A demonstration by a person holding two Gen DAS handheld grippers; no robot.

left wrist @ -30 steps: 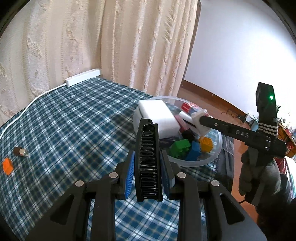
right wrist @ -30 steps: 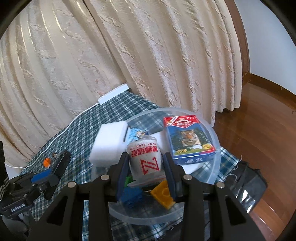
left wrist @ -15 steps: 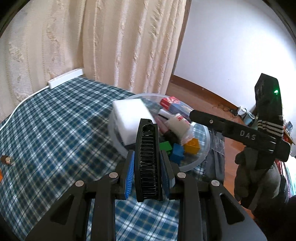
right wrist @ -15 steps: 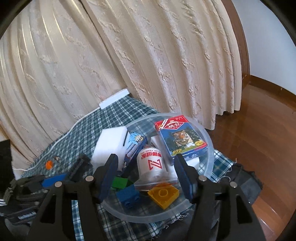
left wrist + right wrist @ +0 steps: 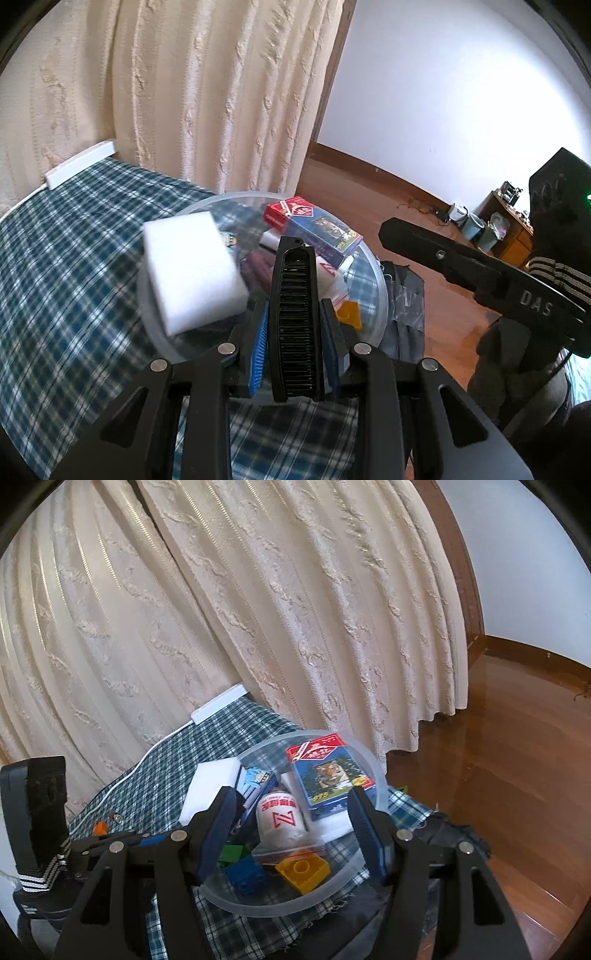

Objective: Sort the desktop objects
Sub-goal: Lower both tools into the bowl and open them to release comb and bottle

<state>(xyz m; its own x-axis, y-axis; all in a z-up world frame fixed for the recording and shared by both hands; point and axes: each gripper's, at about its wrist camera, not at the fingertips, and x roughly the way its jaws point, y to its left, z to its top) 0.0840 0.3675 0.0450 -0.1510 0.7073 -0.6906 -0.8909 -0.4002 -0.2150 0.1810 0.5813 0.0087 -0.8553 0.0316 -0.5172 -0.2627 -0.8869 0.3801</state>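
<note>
A black comb [image 5: 295, 325] stands upright between the blue pads of my left gripper [image 5: 295, 332], which is shut on it. The comb hangs over the near part of a clear plastic bowl [image 5: 380, 280]. My right gripper [image 5: 291, 797] is open above the same bowl [image 5: 280, 908], with nothing between its fingers. Below it a white bagged roll [image 5: 280, 819] with a red Z lies in the bowl. Around the roll lie a tiger card box [image 5: 328, 775], a white sponge [image 5: 210, 786], and yellow [image 5: 303, 871], blue [image 5: 247, 875] and green [image 5: 231, 851] bricks.
The bowl sits at the corner of a table under a blue checked cloth [image 5: 74, 295]. An orange brick [image 5: 99, 827] lies further back on the cloth. A white power strip [image 5: 219, 703] runs along the cream curtain. A wooden floor [image 5: 498, 775] drops away to the right.
My right gripper opened, let go of the white roll and drew back a little. My left gripper carried the comb across the cloth to over the bowl.
</note>
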